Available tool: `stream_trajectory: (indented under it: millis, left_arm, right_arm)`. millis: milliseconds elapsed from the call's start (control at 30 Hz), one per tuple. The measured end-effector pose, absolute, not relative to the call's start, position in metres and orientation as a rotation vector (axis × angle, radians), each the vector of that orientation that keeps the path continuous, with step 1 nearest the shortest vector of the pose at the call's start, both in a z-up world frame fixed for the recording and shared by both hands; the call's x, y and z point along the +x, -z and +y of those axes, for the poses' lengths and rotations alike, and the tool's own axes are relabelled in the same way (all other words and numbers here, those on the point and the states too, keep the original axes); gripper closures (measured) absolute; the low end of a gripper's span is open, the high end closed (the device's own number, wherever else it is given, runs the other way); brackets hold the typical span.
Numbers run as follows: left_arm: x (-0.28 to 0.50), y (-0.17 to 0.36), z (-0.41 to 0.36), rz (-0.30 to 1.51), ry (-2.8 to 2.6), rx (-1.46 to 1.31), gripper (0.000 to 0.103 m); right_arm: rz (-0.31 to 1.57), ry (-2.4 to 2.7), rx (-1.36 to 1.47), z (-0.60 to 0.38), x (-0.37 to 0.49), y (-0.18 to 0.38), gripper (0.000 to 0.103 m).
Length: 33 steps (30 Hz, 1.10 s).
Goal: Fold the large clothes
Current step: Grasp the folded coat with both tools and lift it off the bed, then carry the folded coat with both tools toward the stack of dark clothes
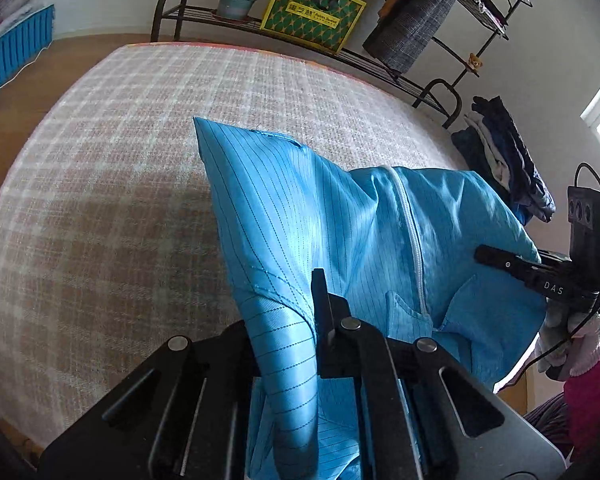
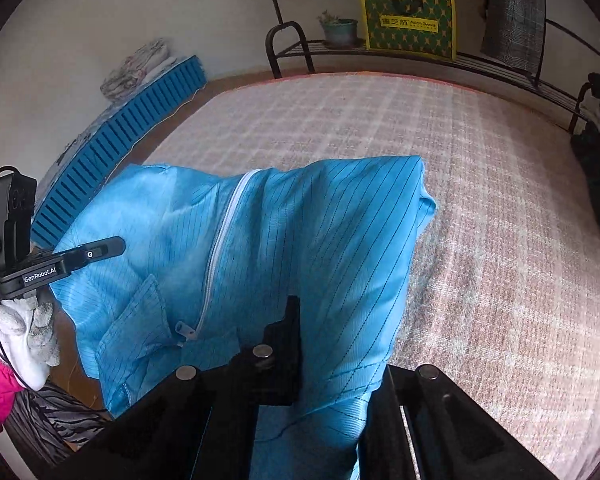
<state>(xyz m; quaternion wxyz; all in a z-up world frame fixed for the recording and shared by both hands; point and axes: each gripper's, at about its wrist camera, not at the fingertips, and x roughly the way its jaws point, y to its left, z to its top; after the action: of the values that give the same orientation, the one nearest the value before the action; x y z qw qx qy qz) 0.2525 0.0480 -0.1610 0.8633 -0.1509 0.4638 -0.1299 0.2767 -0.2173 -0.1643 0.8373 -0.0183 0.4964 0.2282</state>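
Bottom centre of each wrist view: the left gripper (image 1: 296,332) and right gripper (image 2: 320,344) both have their jaws pinching a bunched edge of the blue zip garment (image 1: 340,216), one per side, so it hangs spread between them with the white zipper (image 2: 220,236) facing up. Looks like they're holding it off the checked bed (image 2: 480,184) to lay it flat before folding, though I can't tell if the lower hem touches. Upper frame, a green box (image 1: 314,14) sits on the rack.

Blue pinstriped zip-front garment (image 1: 340,220): lower part hidden behind left gripper (image 1: 296,312); bottom cut off by frame edge.
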Motion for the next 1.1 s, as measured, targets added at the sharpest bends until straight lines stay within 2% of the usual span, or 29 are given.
stream_trajectory:
  millis: [200,500,767,1100]
  left_arm:
    - [0.231,0.129,0.014,0.883,0.330,-0.221,0.098]
    - [0.219,0.095,-0.028,0.819,0.427,-0.179,0.098]
    - [0.235,0.080,-0.083,0.820,0.519,-0.172,0.098]
    - [0.277,0.044,-0.195,0.770,0.647,-0.137,0.098]
  right_arm:
    - [0.989,-0.432,-0.123,-0.217,0.262,0.135,0.100]
    - [0.892,-0.361,-0.156,-0.268,0.229,0.094,0.100]
    - [0.878,-0.289,-0.149,-0.325,0.211,0.076,0.100]
    - [0.818,-0.154,-0.132,-0.434,0.214,0.028,0.100]
